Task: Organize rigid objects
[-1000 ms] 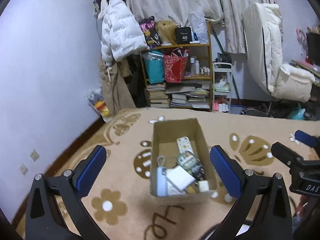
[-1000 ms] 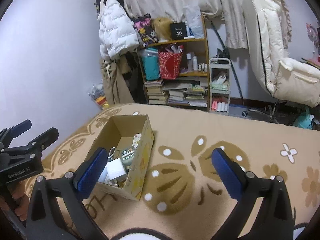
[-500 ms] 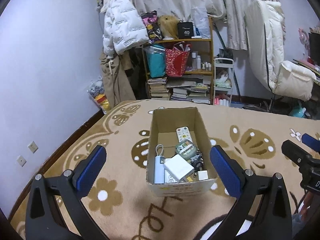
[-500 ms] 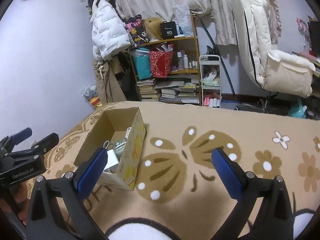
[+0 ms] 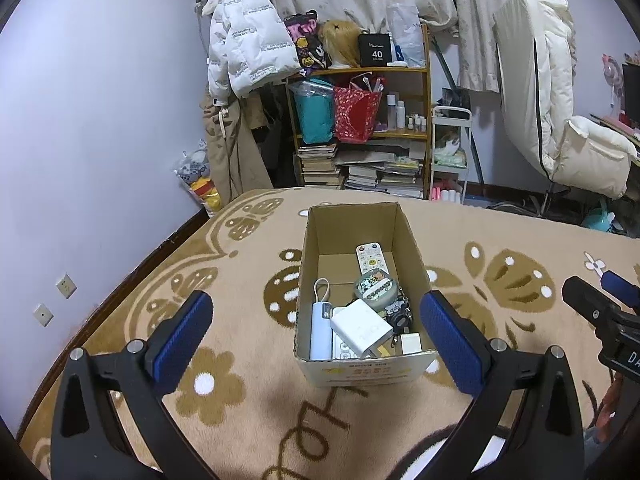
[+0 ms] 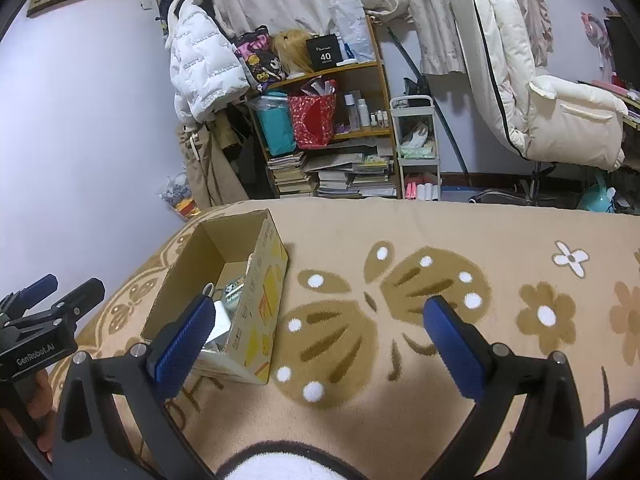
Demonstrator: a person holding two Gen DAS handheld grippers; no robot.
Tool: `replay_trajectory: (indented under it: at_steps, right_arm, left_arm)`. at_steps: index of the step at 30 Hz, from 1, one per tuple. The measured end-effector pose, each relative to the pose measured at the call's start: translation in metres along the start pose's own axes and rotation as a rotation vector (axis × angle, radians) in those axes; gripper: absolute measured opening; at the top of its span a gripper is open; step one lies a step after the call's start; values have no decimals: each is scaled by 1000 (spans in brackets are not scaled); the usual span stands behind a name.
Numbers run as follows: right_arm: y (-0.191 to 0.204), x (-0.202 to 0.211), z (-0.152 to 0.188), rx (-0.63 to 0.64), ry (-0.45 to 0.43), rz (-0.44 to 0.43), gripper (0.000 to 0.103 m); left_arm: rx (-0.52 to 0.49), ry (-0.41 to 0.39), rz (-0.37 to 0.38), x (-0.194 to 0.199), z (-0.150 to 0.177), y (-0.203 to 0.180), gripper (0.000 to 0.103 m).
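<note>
A white puffer jacket point(image 5: 240, 44) hangs left of a wooden shelf point(image 5: 400, 70) holding a teal bag point(image 5: 314, 110), a red bag point(image 5: 356, 114) and stacked books point(image 5: 320, 170). A cream chair point(image 5: 560, 120) stands at right.

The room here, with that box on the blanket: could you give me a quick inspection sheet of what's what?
Surface: tan blanket with brown flower and butterfly print.
Job's things: open cardboard box holding a white remote, blue power bank, white charger block, round green case.
Clutter: nothing seen loose on the blanket.
Grippers: left gripper and right gripper both open, empty.
Cables: nothing seen.
Surroundings: crowded bookshelf, white puffer jacket, padded chair.
</note>
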State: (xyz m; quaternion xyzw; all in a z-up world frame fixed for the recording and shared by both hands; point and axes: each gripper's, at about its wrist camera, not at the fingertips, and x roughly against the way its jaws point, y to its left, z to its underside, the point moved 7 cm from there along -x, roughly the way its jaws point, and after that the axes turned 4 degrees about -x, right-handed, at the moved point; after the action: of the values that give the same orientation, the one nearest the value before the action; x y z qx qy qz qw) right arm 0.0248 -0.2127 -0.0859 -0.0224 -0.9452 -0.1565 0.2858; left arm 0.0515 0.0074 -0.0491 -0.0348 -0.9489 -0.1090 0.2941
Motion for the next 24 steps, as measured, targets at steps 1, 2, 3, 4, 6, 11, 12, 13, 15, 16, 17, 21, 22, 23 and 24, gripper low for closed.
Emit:
replay_trajectory:
  at_steps: [1, 2, 3, 4, 6, 11, 12, 13, 15, 16, 17, 21, 22, 23, 24]
  right_arm:
    - [0, -1, 0, -1, 2, 0, 103]
    - [0, -1, 0, -1, 3, 0, 103]
    - [0, -1, 0, -1, 2, 0, 103]
    - [0, -1, 0, -1, 3, 0, 103]
    - [1, -1, 0, -1, 2, 1, 103]
    - [3, -4, 2, 0, 9, -1, 103]
    - [3, -5, 3, 1, 10, 0, 103]
    - [3, -5, 3, 1, 10, 0, 103]
    - [3, -5, 3, 1, 10, -1, 103]
    - [3, -5, 3, 1, 10, 0, 103]
    - [3, -5, 2, 1, 10, -1, 103]
    - [3, -4, 2, 1, 9, 0, 103]
    - [3, -4, 2, 1, 8, 0, 103]
    - [3, -4, 2, 1, 10, -2, 103]
    - [3, -4, 2, 1, 11, -2, 103]
  left_arm:
    - [-3, 0, -1, 0, 0, -1, 103]
    - [-5, -1, -1, 0, 0, -1, 103]
    - [-7, 0, 0, 0, 0, -2, 103]
    - [-7, 0, 1, 0, 0, -2, 103]
    - [-3, 3, 10, 0, 1, -3, 103]
    - [4, 5, 12, 0, 1, -2, 103]
    - [6, 7, 10, 0, 1, -1, 103]
    - [8, 9, 10, 0, 1, -1, 103]
    - [12, 12, 6, -1, 1, 0, 103]
    - [15, 12, 2, -1, 0, 1, 103]
    - [20, 9, -3, -1, 0, 3, 103]
    - [25, 8, -4, -1, -1, 4, 103]
    - [23, 8, -4, -1, -1, 5, 103]
    - [23, 7, -2, -1, -1, 4, 103]
    - [23, 7, -5, -1, -1, 5, 103]
